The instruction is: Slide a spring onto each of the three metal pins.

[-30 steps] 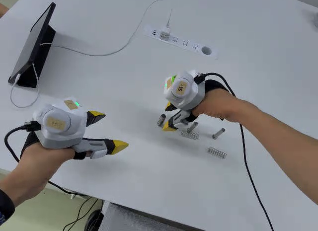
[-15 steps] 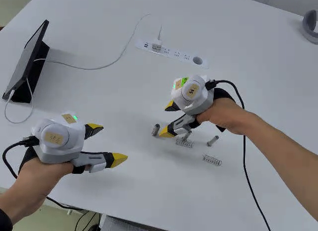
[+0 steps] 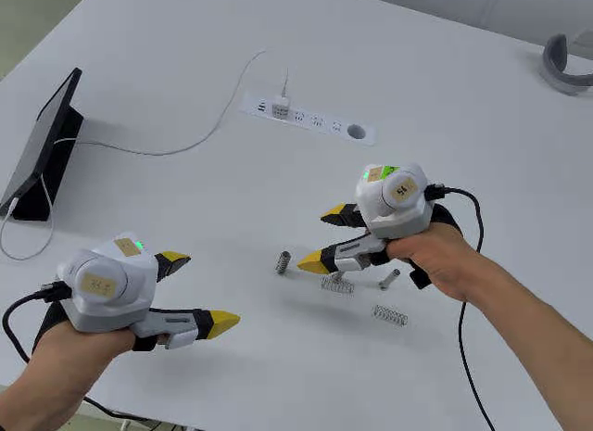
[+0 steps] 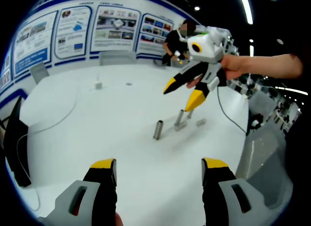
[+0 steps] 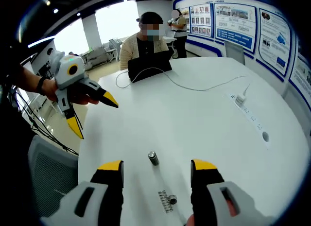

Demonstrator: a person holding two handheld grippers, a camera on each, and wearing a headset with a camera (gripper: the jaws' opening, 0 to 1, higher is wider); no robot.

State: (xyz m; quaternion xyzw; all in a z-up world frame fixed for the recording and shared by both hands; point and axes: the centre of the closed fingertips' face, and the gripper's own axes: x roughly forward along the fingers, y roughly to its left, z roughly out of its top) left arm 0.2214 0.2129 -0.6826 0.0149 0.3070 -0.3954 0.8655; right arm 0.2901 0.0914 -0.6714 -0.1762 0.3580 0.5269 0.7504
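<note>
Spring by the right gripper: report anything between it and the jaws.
Nothing visible does. The spring lies flat just ahead of the right gripper, in line with the gap of its open jaws. An upright pin stands beyond it.

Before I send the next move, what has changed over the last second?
The right gripper has lifted up and back from the upright pin, fingers open and empty; nothing was taken. That pin, the lying pin, the farther spring and the nearer spring sit as before. The left gripper stays open, hovering.
</note>
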